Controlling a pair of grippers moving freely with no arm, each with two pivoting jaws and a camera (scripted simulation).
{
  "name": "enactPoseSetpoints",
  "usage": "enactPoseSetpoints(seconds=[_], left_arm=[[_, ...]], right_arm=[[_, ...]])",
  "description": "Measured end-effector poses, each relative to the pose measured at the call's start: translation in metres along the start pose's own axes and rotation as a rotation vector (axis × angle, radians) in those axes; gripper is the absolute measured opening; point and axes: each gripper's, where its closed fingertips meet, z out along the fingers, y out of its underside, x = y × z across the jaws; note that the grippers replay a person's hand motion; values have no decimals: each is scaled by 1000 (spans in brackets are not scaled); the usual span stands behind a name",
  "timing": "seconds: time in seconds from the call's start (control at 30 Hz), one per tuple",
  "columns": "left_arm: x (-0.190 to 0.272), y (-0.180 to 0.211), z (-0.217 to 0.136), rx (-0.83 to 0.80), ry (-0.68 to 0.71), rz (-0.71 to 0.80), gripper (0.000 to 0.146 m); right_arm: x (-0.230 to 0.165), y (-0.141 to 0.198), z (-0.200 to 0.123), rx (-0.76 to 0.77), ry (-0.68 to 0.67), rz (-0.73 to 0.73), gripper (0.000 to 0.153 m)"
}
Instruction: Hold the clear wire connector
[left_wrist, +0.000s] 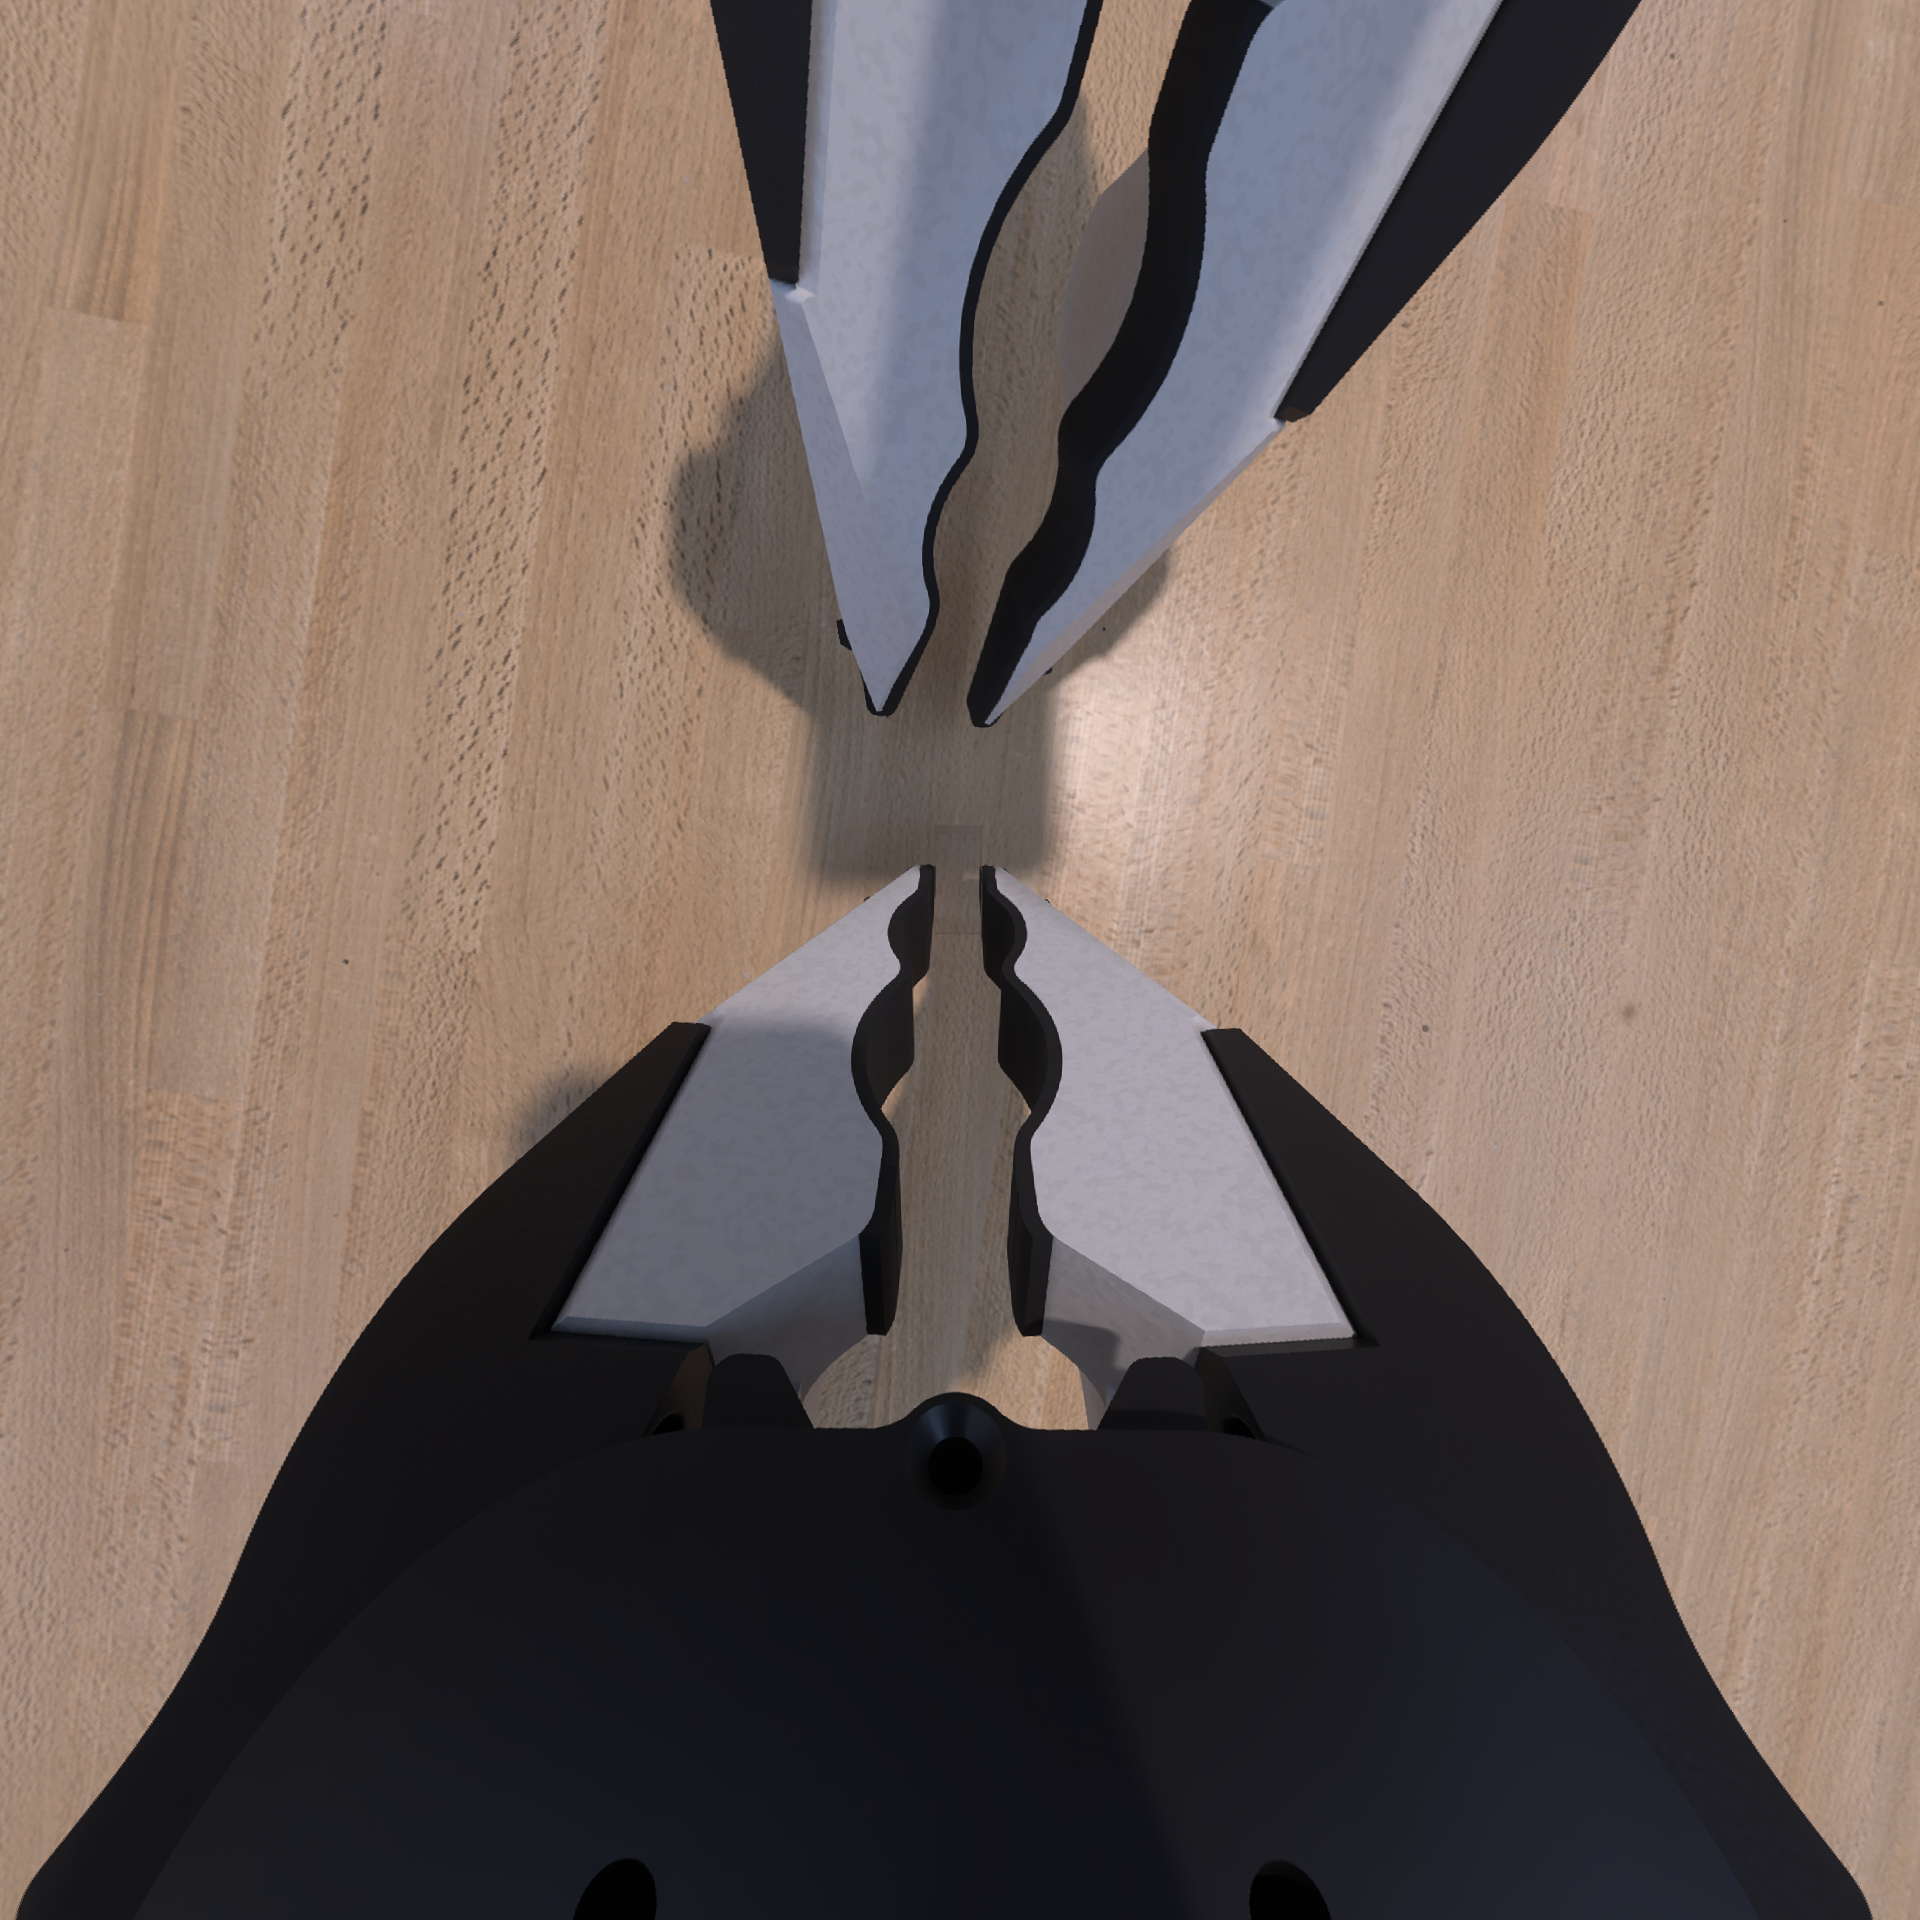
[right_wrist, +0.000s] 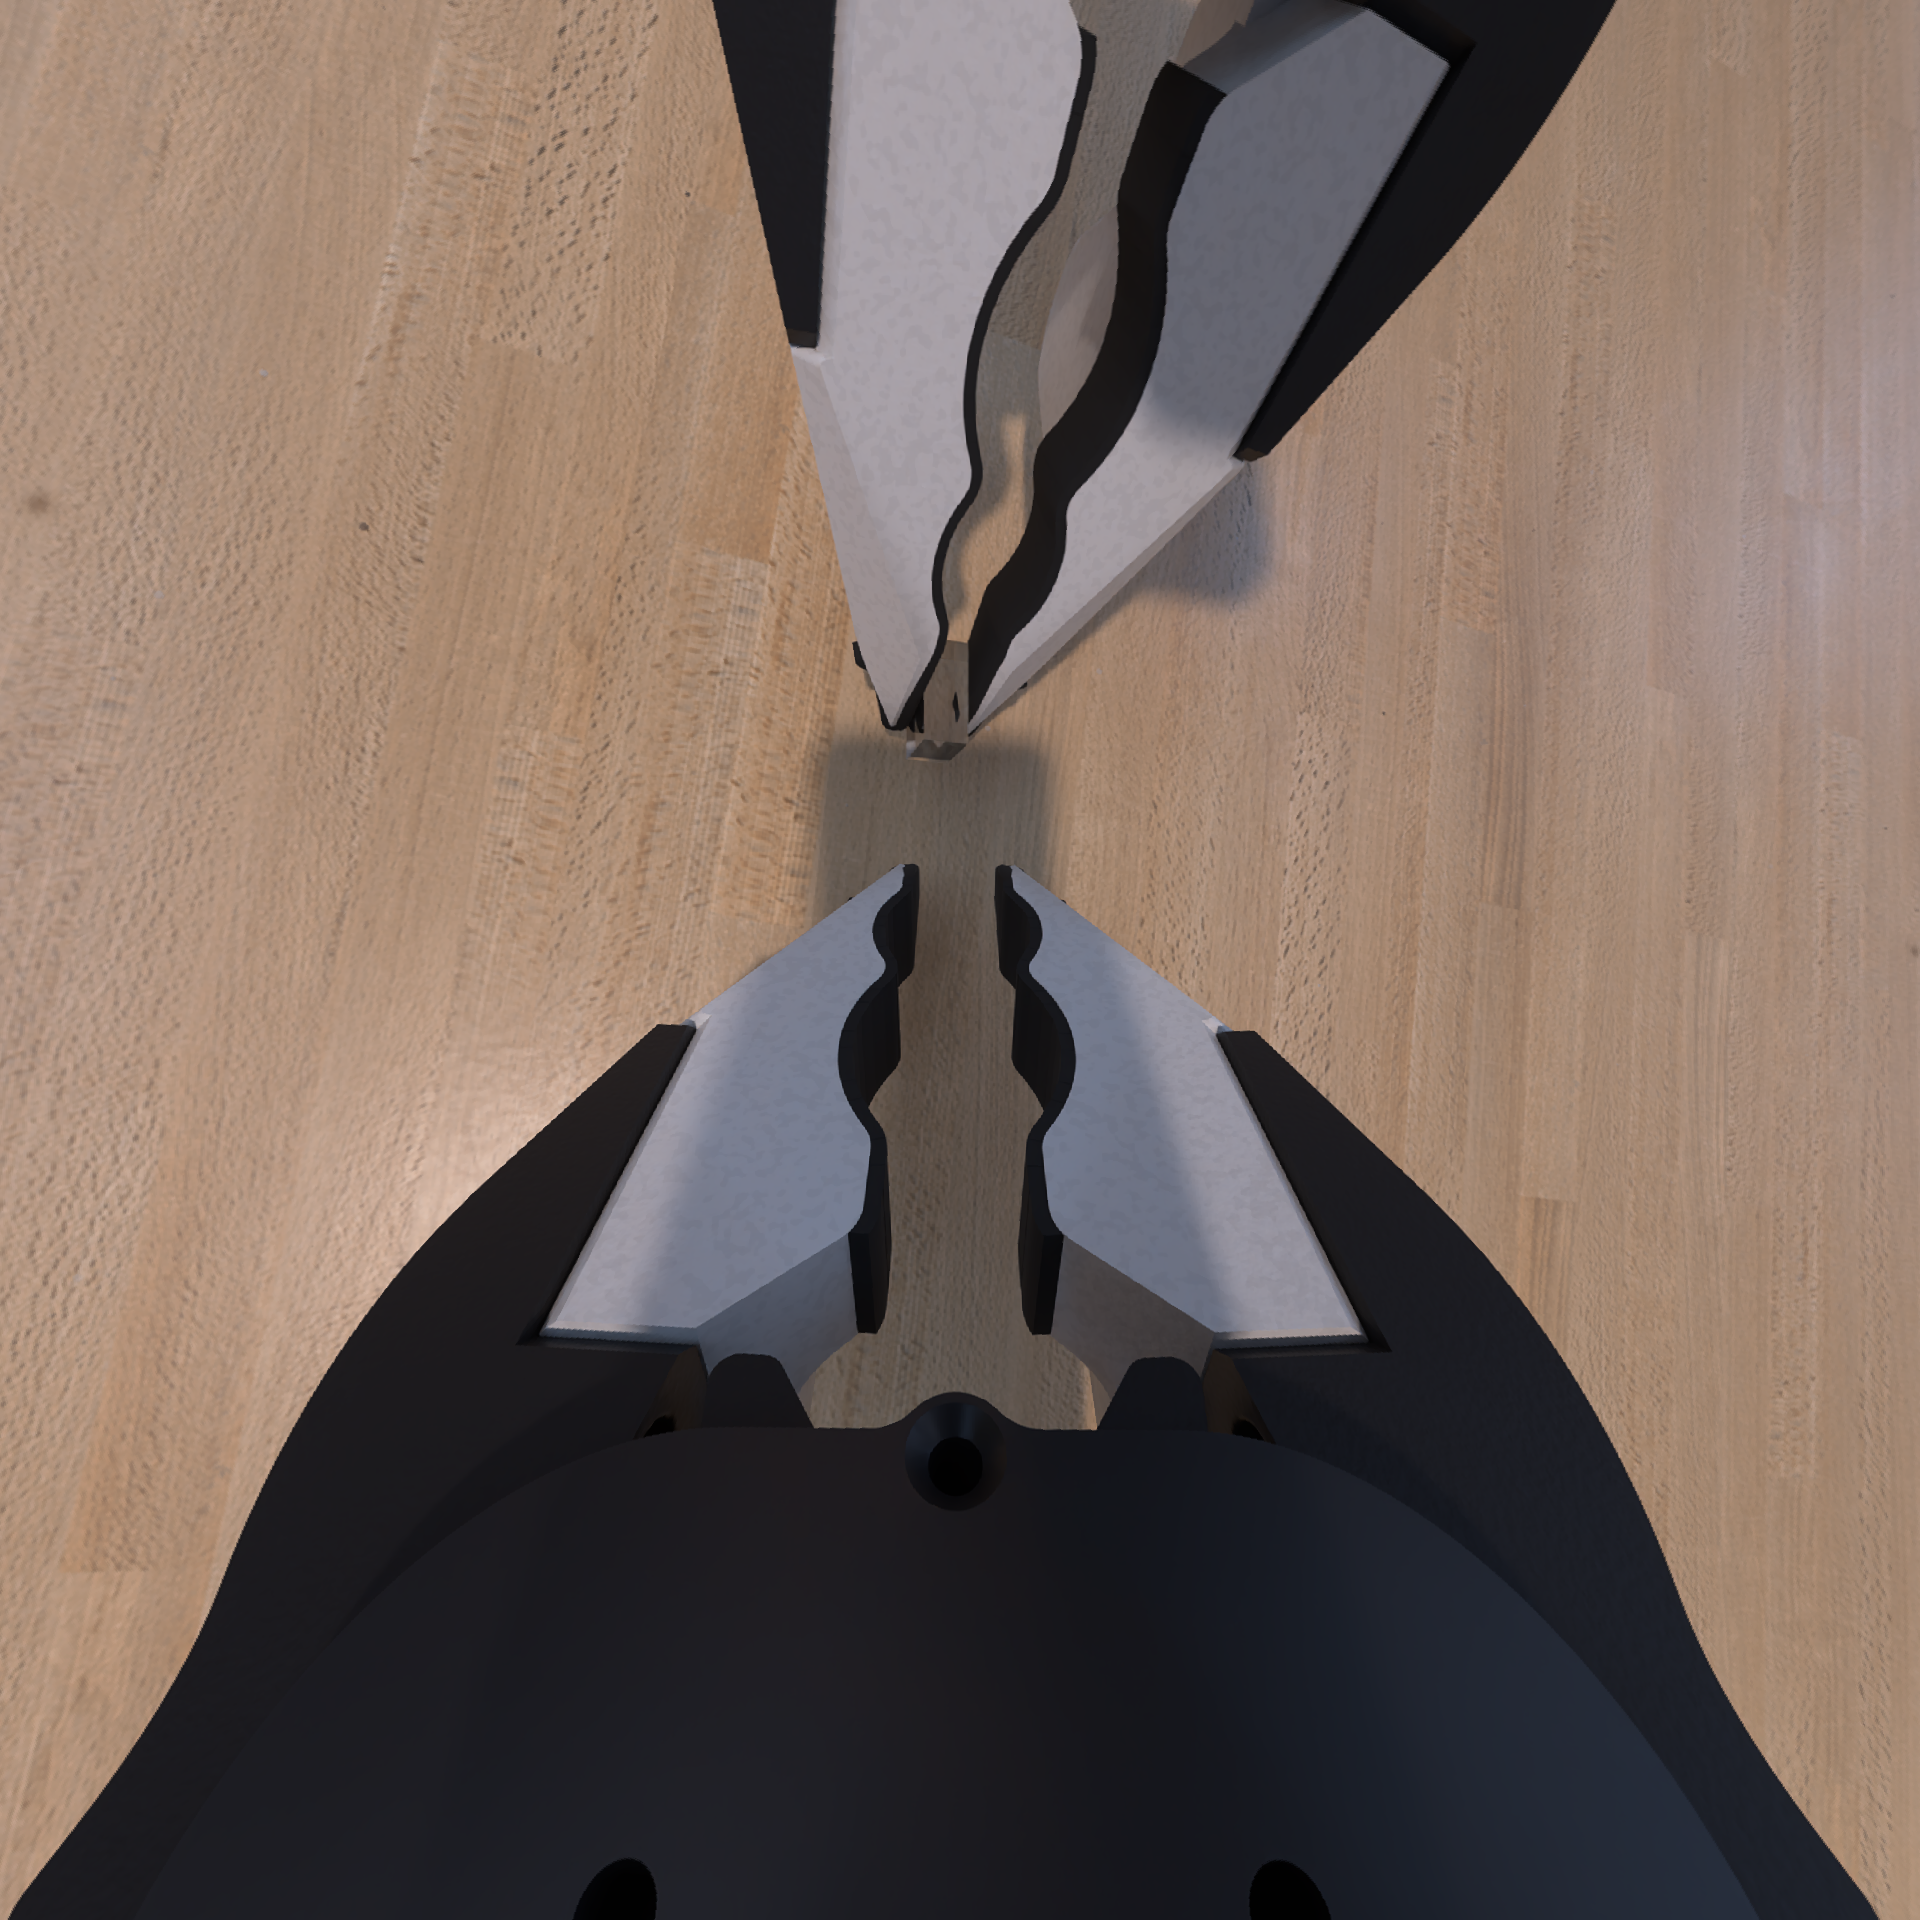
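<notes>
The clear wire connector (left_wrist: 958, 854) is a small see-through block, faint against the wood in the left wrist view. My left gripper (left_wrist: 956, 875) is shut on it at the fingertips. The right wrist view shows the connector (right_wrist: 940, 732) more plainly, pinched between the left gripper's tips (right_wrist: 935, 720) and sticking out a little past them. My right gripper (right_wrist: 956, 873) is open by a narrow gap and empty. It faces the left gripper tip to tip, a short way off, and also shows in the left wrist view (left_wrist: 928, 713).
A light wooden table top (left_wrist: 364, 935) lies under both grippers and fills the rest of both views (right_wrist: 416, 727). The grippers cast soft shadows on it between their tips. No other objects show.
</notes>
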Motion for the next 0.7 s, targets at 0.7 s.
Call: enactPoseSetpoints(seconds=[0.7], left_arm=[[-1, -1, 1, 8, -9, -12, 8]], right_arm=[[-2, 0, 1, -3, 20, -30, 2]])
